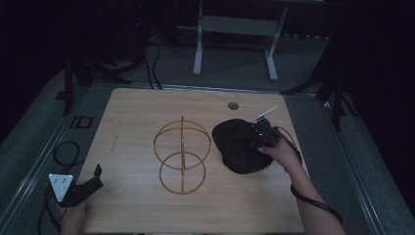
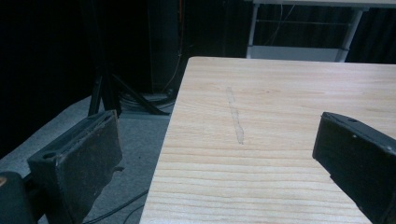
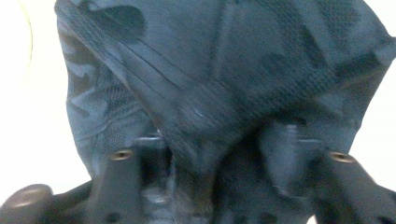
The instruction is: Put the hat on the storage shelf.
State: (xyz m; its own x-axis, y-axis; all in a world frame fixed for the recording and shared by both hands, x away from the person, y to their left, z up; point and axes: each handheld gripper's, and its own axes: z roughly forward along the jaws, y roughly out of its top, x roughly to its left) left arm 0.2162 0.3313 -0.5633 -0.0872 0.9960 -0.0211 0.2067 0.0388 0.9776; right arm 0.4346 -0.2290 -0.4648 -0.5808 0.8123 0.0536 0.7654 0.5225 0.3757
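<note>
The dark cap [image 1: 238,146] lies on the wooden table [image 1: 132,127], just to the right of the wire stand [image 1: 182,155] and close to it, apart as far as the high view shows. It is made of dark mesh-like fabric with stitched seams, and in the right gripper view [image 3: 219,88] its folds come very near the camera.

The right gripper [image 1: 259,139] sits on the cap at the side away from the wire stand, with the person's right hand [image 1: 281,152] behind it. In the right gripper view the two black jaws stand at about half width, and a bunched fold of the cap fabric is between them. The picture is blurred there, so I cannot tell for sure if the pads already press on the fabric – it looks so, approx.

The wire stand is golden – two rings, one upright and one flat at the bottom, joined by a thin post, at the middle of the table.

The left gripper [image 1: 95,177] is far to the left of the wire stand, at the near left corner of the table, held by the left hand [image 1: 73,215]. Its grey three-cornered plate [image 1: 60,185] points up. In the left gripper view the jaws are wide apart, nothing between them; one is over the table edge, the other over the floor.
</note>
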